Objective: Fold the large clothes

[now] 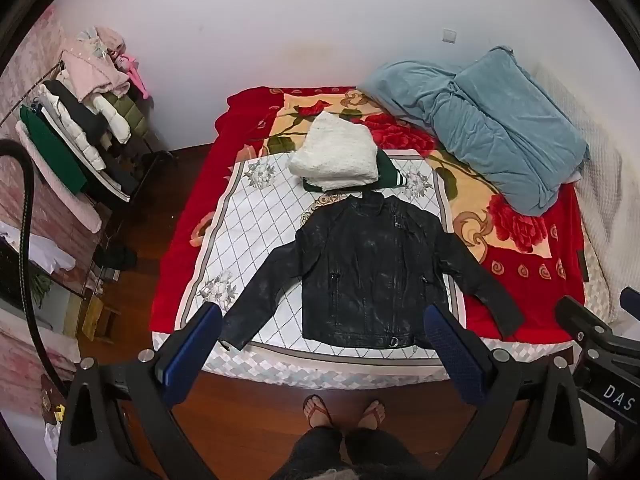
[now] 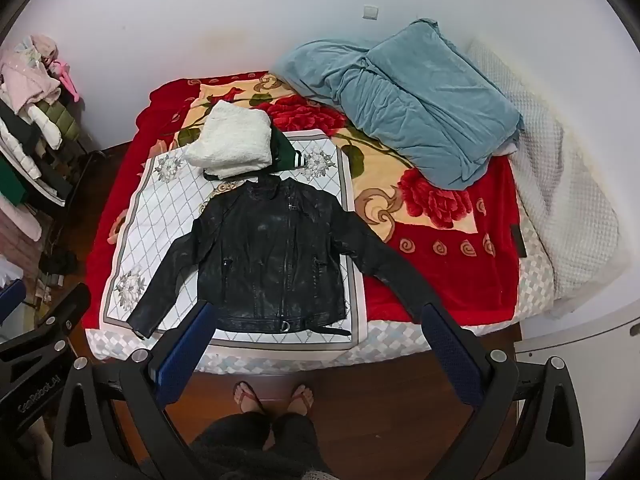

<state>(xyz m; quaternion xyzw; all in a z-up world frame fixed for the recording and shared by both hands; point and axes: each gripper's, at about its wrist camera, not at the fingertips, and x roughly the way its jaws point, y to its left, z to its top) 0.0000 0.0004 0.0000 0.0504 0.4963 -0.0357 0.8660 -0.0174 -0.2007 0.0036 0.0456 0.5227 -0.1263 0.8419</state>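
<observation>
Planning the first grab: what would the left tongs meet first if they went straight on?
Probably the black leather jacket spread on the bed; the open left tongs frame its hem and nothing shows between, though depth is unclear.

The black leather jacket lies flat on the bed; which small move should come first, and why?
Probably lower the left gripper to the black leather jacket's left sleeve cuff to fold it inward: both sleeves lie spread out, and both grippers hover open and empty above the bed edge.
</observation>
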